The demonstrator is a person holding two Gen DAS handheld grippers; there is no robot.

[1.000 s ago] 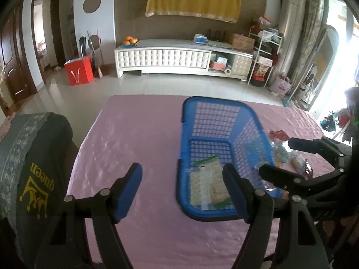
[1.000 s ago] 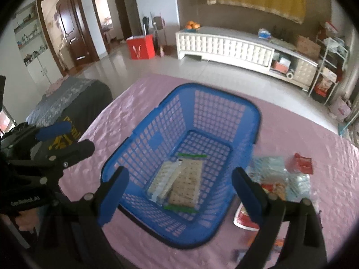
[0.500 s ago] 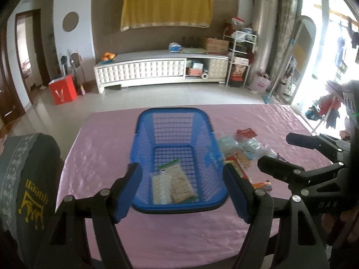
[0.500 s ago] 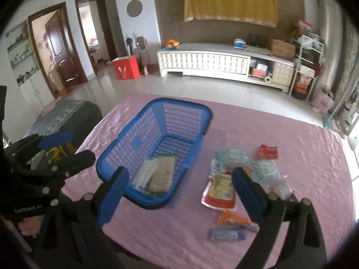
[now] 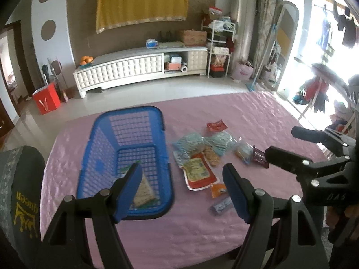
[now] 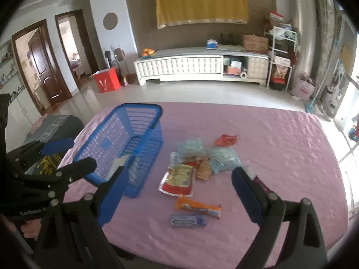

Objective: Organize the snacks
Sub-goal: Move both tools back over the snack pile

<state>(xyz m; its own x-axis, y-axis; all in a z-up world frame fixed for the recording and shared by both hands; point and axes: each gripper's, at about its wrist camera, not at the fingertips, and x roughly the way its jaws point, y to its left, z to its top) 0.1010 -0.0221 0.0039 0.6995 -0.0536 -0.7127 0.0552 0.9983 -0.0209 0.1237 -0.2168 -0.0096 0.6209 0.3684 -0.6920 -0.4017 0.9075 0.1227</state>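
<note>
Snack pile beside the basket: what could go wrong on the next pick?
1. The packets overlap in a heap, so closing on one could drag or lift a neighbour with it.
2. The flat blue wrapper and orange wrapper lie flush on the pink tablecloth; fingers may pinch cloth instead.
3. The right gripper and left gripper, both open and empty, sit close together and could collide near the basket.

A pink quilted cloth (image 6: 258, 134) covers the desk. Beyond its far edge, across a pale tiled floor, a long white cabinet (image 6: 179, 67) stands against a brown wall, oranges (image 6: 148, 51) at its left end. A yellow cloth (image 6: 202, 4) hangs above. A red box (image 6: 106, 81) sits on the floor.
</note>
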